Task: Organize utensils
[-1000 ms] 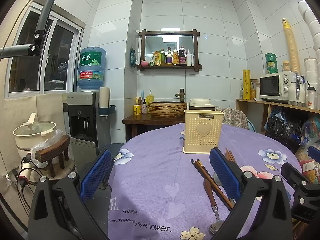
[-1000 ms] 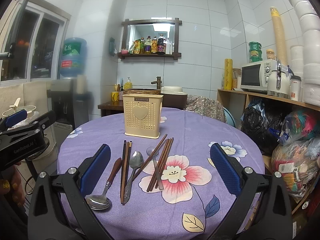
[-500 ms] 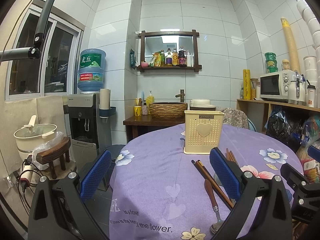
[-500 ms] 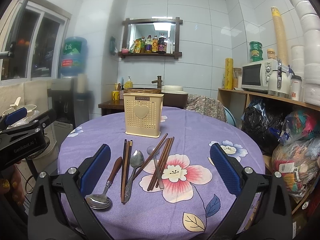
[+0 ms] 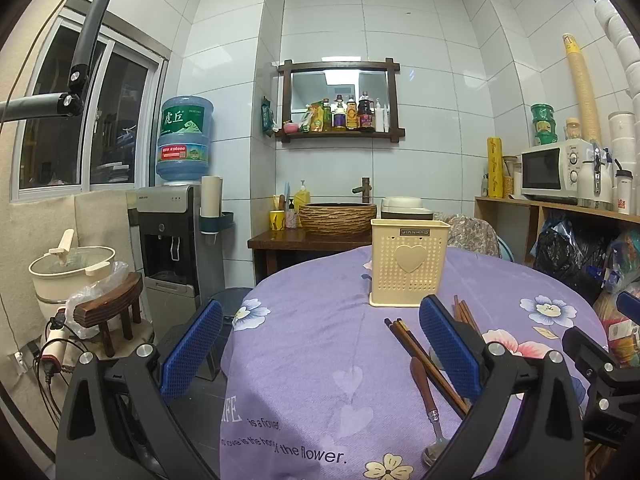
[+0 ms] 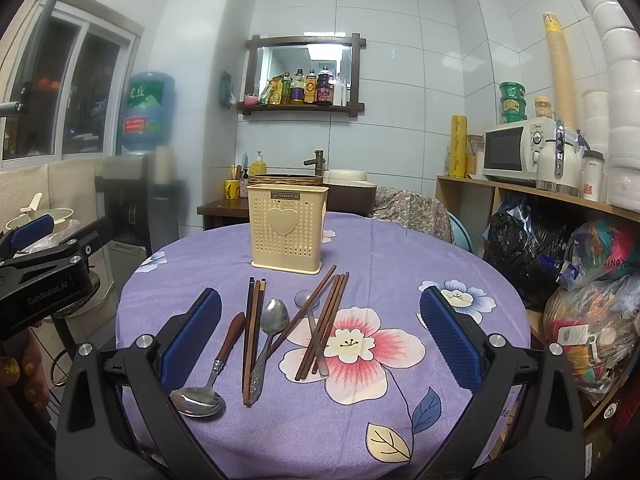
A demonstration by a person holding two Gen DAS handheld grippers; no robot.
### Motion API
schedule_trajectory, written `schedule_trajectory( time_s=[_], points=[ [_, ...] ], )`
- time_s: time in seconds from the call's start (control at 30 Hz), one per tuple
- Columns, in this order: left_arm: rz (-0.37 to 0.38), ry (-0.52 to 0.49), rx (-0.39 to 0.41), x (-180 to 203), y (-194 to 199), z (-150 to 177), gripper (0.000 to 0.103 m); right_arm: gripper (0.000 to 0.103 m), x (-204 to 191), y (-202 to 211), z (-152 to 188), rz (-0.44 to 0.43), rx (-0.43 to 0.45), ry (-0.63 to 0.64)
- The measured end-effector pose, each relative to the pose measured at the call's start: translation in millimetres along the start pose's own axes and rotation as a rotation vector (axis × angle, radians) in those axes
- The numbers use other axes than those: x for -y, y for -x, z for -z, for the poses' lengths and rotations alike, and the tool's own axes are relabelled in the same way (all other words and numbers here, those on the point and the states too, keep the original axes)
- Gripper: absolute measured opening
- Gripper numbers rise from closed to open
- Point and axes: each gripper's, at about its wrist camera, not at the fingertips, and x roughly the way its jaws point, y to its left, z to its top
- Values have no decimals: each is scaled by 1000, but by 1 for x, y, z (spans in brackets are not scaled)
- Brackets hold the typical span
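Observation:
A cream perforated utensil holder (image 6: 286,232) with a heart stands upright on the round purple-clothed table (image 6: 400,264); it also shows in the left wrist view (image 5: 408,266). In front of it lie a wooden-handled spoon (image 6: 214,368), dark chopsticks (image 6: 252,332), a metal spoon (image 6: 269,336), brown chopsticks (image 6: 324,324) and a clear spoon (image 6: 314,332). My right gripper (image 6: 320,340) is open and empty, above the table's near side. My left gripper (image 5: 320,354) is open and empty at the table's left edge, with the wooden-handled spoon (image 5: 426,396) and chopsticks (image 5: 416,350) beside its right finger.
A water dispenser (image 5: 174,240), a small wooden stool (image 5: 114,316) and a pot (image 5: 66,272) stand left of the table. A side table with a woven basin (image 5: 338,220) is behind it. A shelf with a microwave (image 6: 516,154) and bags (image 6: 576,280) is on the right.

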Motion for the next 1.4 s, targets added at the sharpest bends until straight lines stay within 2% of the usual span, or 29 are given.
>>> schedule_trajectory(
  time_s=[0.97, 1.17, 1.33, 1.4],
  points=[
    [-16, -14, -25, -13, -13, 11, 98, 98, -1, -9, 7, -5, -34, 23],
    [-14, -34, -107, -16, -31, 16, 98, 98, 3, -20, 7, 31, -67, 51],
    [47, 21, -270, -31, -62, 16, 98, 98, 18, -40, 4, 72, -121, 61],
    [72, 7, -321, -32, -76, 15, 98, 98, 24, -52, 4, 103, -145, 84]
  ],
)
